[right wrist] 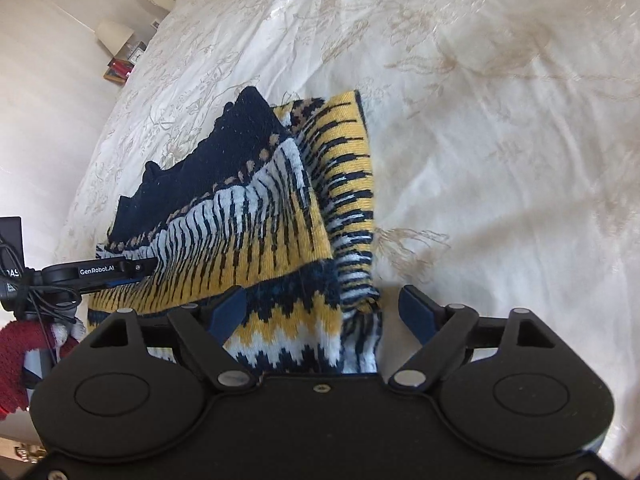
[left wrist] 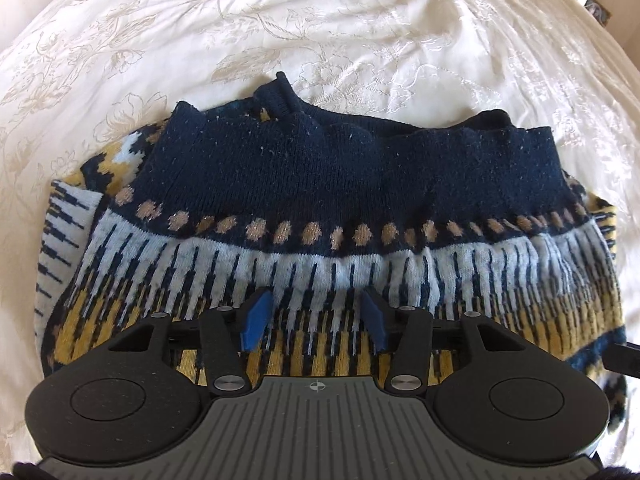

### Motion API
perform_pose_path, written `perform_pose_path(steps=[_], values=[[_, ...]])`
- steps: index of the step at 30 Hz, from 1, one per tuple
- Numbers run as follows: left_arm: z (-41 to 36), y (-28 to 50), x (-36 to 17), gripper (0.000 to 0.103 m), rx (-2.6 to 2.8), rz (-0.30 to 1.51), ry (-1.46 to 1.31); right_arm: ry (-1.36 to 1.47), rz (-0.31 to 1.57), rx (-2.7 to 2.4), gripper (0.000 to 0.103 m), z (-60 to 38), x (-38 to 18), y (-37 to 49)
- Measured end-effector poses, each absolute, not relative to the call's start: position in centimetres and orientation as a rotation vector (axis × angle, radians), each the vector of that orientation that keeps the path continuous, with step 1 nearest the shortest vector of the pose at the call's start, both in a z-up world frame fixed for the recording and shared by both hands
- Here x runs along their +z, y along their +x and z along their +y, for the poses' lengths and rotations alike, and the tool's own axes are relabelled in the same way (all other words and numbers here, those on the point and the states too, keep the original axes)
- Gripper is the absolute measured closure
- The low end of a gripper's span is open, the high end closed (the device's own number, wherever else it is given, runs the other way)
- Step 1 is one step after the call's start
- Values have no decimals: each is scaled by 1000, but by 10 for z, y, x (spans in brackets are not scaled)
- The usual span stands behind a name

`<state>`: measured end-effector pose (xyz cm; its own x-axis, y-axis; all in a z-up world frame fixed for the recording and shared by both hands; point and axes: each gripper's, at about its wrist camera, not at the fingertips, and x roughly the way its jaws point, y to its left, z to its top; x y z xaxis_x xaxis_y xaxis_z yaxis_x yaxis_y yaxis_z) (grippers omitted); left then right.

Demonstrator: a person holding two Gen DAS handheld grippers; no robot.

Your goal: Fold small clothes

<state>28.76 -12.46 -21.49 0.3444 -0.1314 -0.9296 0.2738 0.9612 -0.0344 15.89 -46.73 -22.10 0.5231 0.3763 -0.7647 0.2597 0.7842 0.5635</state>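
A small knitted sweater (left wrist: 320, 184) in navy, white and yellow lies folded on the cream bedspread (left wrist: 360, 32), its navy band farthest from me. My left gripper (left wrist: 316, 306) hovers over the near yellow-striped part, its blue pads apart and not pressing the knit. In the right wrist view the same sweater (right wrist: 256, 216) lies slanted, a striped layer sticking out on its right side. My right gripper (right wrist: 322, 296) stands wide open over the sweater's near zigzag corner, with the knit under the gap. The left gripper (right wrist: 132, 269) reaches in from the left onto the sweater's edge.
The embroidered bedspread (right wrist: 500, 140) stretches wide beyond and to the right of the sweater. A lamp and small items (right wrist: 120, 52) stand beside the bed at the far left. A red cloth (right wrist: 16, 356) hangs at the lower left, next to cables.
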Motion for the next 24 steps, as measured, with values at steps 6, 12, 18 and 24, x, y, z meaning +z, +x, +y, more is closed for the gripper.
perform_pose_path(steps=[6, 12, 18, 24], values=[[-127, 290, -218, 43, -262, 1184, 122, 730, 1040, 161, 0, -463, -235, 177], [-130, 292, -222, 31, -264, 1180, 115, 840, 998, 164, 0, -469, -242, 187], [-136, 297, -224, 25, -250, 1197, 115, 987, 1008, 184, 0, -487, -250, 191], [-138, 318, -218, 26, -211, 1201, 61, 999, 1007, 183, 0, -485, -250, 190]])
